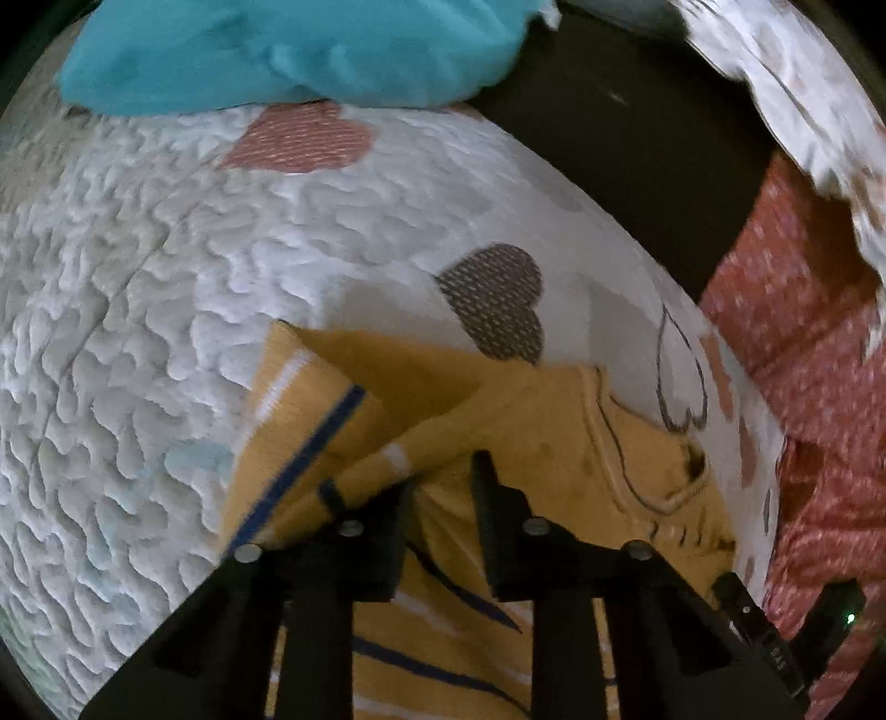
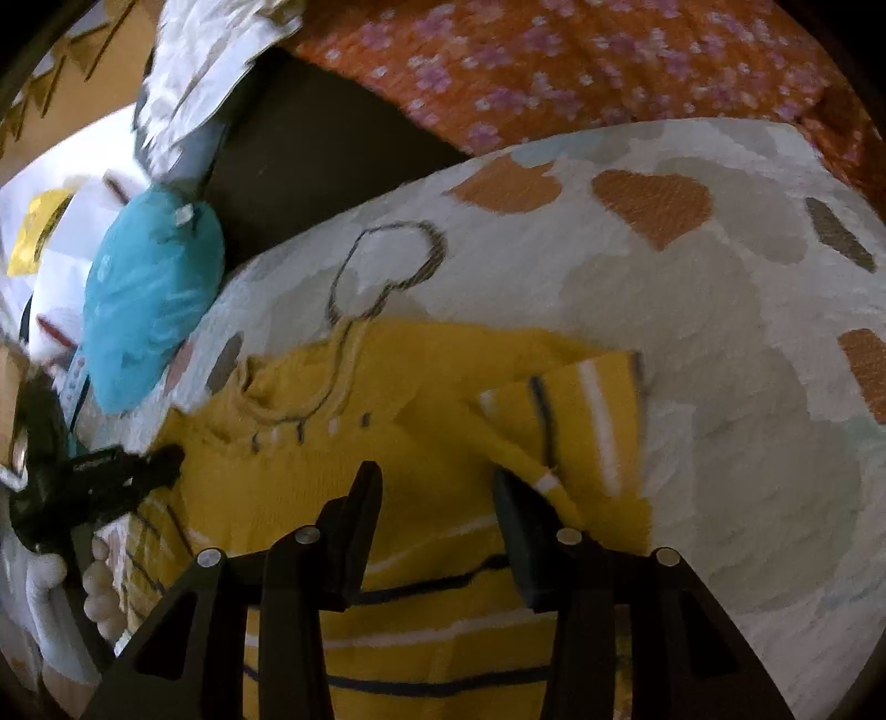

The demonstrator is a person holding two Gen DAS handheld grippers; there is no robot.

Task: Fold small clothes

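Observation:
A small yellow sweater (image 1: 531,421) with navy and white stripes lies on a white quilted bed cover (image 1: 138,310) with heart patches. Its collar points away from me in both views. One sleeve (image 1: 354,399) is folded in over the body. My left gripper (image 1: 443,487) is open just above the sweater's chest, with a sleeve cuff (image 1: 387,465) by its left finger. My right gripper (image 2: 437,493) is open above the sweater (image 2: 343,487), with the folded sleeve (image 2: 576,415) by its right finger. The left gripper also shows at the left edge of the right wrist view (image 2: 94,482).
A teal garment (image 1: 288,50) lies bunched at the far side of the cover; it also shows in the right wrist view (image 2: 149,299). An orange-red flowered blanket (image 2: 554,61) lies beyond the bed's edge, with a dark gap (image 1: 637,166) between.

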